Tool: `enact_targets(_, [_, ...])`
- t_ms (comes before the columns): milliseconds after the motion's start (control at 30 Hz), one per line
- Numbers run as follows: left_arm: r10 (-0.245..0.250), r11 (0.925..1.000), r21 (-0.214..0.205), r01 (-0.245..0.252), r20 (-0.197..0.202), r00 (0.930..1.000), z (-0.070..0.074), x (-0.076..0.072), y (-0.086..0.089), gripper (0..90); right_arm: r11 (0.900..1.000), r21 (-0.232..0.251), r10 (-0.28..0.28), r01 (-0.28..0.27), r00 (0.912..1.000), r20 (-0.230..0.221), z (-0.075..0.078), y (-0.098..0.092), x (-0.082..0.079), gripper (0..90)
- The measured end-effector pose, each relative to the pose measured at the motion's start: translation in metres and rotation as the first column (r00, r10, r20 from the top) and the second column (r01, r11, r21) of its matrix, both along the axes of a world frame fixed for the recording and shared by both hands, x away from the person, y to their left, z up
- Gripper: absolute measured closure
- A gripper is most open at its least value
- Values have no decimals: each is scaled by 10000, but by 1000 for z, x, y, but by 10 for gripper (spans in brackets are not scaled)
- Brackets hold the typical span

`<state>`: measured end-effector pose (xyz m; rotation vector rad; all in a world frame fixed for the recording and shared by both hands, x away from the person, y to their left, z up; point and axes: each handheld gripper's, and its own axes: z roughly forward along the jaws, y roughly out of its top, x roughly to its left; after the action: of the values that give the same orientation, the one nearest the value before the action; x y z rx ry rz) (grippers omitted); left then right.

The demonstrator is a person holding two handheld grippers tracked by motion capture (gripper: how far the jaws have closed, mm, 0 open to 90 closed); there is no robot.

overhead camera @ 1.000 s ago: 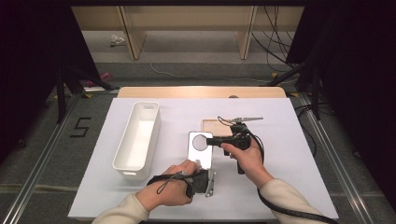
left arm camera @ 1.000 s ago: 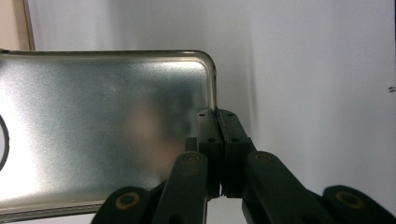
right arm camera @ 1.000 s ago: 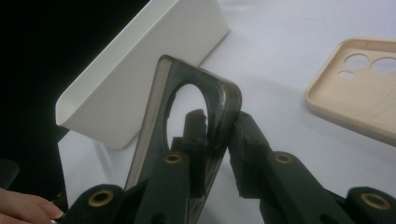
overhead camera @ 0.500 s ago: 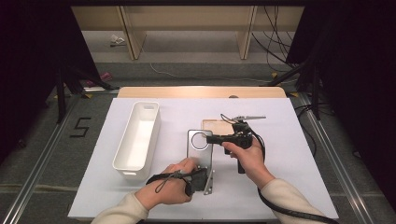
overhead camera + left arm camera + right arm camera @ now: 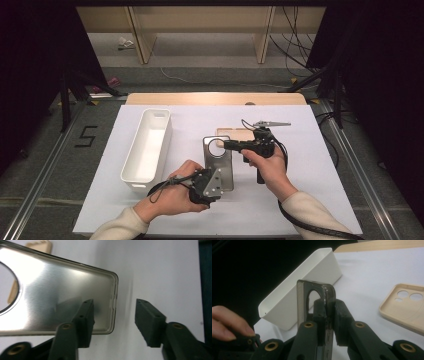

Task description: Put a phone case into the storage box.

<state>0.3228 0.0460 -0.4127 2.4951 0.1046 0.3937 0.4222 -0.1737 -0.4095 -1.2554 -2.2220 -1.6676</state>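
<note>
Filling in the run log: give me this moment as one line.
left gripper: jaws just opened, off silver phone case | right gripper: shut on case's top edge | beige case: on table | white bin: left

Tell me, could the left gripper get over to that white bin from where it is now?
Probably yes. The left gripper stands open beside the silver phone case, and the white bin sits close on its left with bare table between.

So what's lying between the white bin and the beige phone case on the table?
In the high view, the silver phone case lies between the white bin and the beige phone case, with the right gripper clamped on its top edge.
</note>
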Motion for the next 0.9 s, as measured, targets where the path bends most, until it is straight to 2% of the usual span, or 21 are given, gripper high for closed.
enact_targets(33, [0,10000,0,0,0,10000,0,0,0,426,10000,25,-5,5,10000,65,1,0,0,819])
enact_targets(100, [393,9947,-950,-392,-1,9992,-1,-2,12,342,10000,46,-40,39,9999,136,2,-1,-1,819])
enact_targets(133, [553,9911,-1218,-541,70,9984,-2,-2,16,318,10000,74,-49,48,9999,157,2,-1,-1,819])
enact_targets(167, [553,9911,-1218,-541,70,9984,-2,-2,16,300,9999,90,-54,53,9998,176,3,-1,-1,819])
enact_targets(233, [1007,9790,-1792,-968,128,9948,-3,-3,24,283,9999,87,-74,73,9998,188,3,-2,-2,819])
enact_targets(267, [1248,9700,-2112,-1207,61,9922,-4,-3,28,252,9999,87,-87,84,9996,285,4,-2,-3,818])
enact_targets(300, [1798,9424,-2820,-1796,-254,9834,-7,-4,37,250,9999,82,-106,103,9994,332,4,-2,-3,818])
enact_targets(367, [2254,9124,-3361,-2336,-637,9722,-11,-4,45,241,9999,51,-110,108,9991,402,5,-2,-4,818])
enact_targets(400, [2254,9124,-3361,-2336,-637,9722,-11,-4,45,237,9999,49,-122,120,9991,405,5,-3,-4,818])
enact_targets(433, [2632,8907,-3601,-2774,-891,9606,-16,-4,52,236,9999,44,-163,161,9990,419,5,-3,-5,818])
enact_targets(467, [2632,8907,-3601,-2774,-891,9606,-16,-4,52,237,9998,14,-182,182,9988,446,6,-3,-5,818])
enact_targets(500, [2887,8816,-3654,-2987,-830,9538,-18,-3,57,241,9998,-6,-209,210,9986,487,6,-4,-5,818])
enact_targets(533, [2887,8816,-3654,-2987,-830,9538,-18,-3,57,245,9997,15,-231,231,9983,539,6,-4,-5,818])
enact_targets(567, [3036,8740,-3721,-3125,-838,9491,-18,-2,59,245,9997,15,-231,231,9983,539,6,-4,-5,818])
enact_targets(600, [3181,8630,-3842,-3281,-914,9437,-18,0,61,245,9997,31,-263,262,9981,551,6,-5,-5,818])
enact_targets(633, [3385,8389,-4141,-3533,-1114,9344,-17,2,63,254,9996,36,-299,297,9976,624,7,-6,-6,818])
enact_targets(667, [3385,8389,-4141,-3533,-1114,9344,-17,2,63,258,9995,17,-315,314,9974,645,7,-6,-6,817])
enact_targets(733, [3487,8229,-4321,-3688,-1284,9284,-15,3,64,266,9994,-2,-335,336,9971,682,7,-7,-7,817])
enact_targets(833, [3632,8109,-4436,-3818,-1301,9226,-14,4,66,295,9993,46,-376,374,9967,714,7,-8,-8,817])
enact_targets(867, [3760,7999,-4518,-3950,-1357,9166,-13,5,67,297,9992,45,-393,390,9964,748,7,-8,-8,817])
enact_targets(900, [3760,7999,-4518,-3950,-1357,9166,-13,5,67,302,9992,45,-393,390,9964,748,7,-8,-8,817])
